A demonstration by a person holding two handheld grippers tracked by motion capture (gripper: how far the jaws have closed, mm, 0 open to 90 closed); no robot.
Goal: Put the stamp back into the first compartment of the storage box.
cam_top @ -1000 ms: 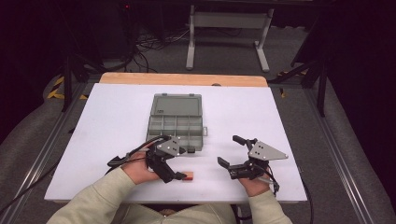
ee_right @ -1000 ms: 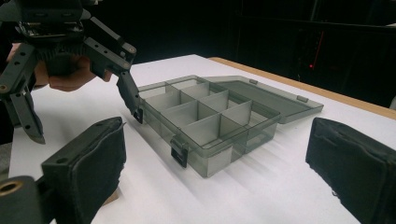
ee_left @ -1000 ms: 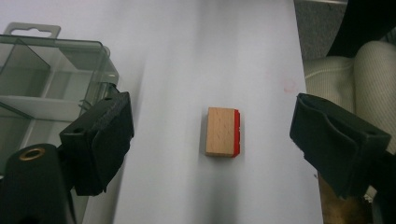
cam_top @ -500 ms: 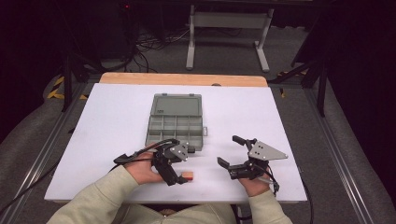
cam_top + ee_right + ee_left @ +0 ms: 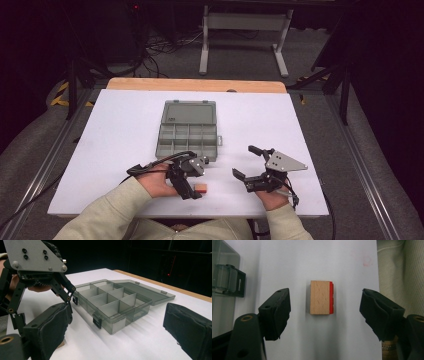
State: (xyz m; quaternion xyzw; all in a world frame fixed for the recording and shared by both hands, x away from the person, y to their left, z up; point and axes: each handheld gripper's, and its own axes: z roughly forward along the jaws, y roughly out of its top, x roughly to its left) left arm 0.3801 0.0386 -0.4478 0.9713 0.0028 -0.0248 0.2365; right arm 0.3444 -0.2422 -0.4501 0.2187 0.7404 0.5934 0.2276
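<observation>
Near the front edge of the table (image 5: 125, 115), just ahead of the person's chest, the left gripper (image 5: 192, 187) has come down over a small wooden block (image 5: 200, 188) with a red face along 1 side. Compared with a second ago, when the gripper stood a little higher and closer to the box (image 5: 187, 131), it now sits lower, with the block squarely between its 2 jaws. In the left gripper view the block (image 5: 320, 297) lies flat on the white surface, and the jaws have just been closing around it, yet a clear gap remains on each side, so neither pad touches the wood. My reading is that a pick-up is in hand: the approach looks finished and the squeeze is only partly done. The open box, its compartments empty as far as I can see, lies just beyond the block and seems the likely destination. The right gripper (image 5: 248, 162) has stayed in place at the right, jaws spread wide with nothing between them, pointed toward the box (image 5: 112, 305).
</observation>
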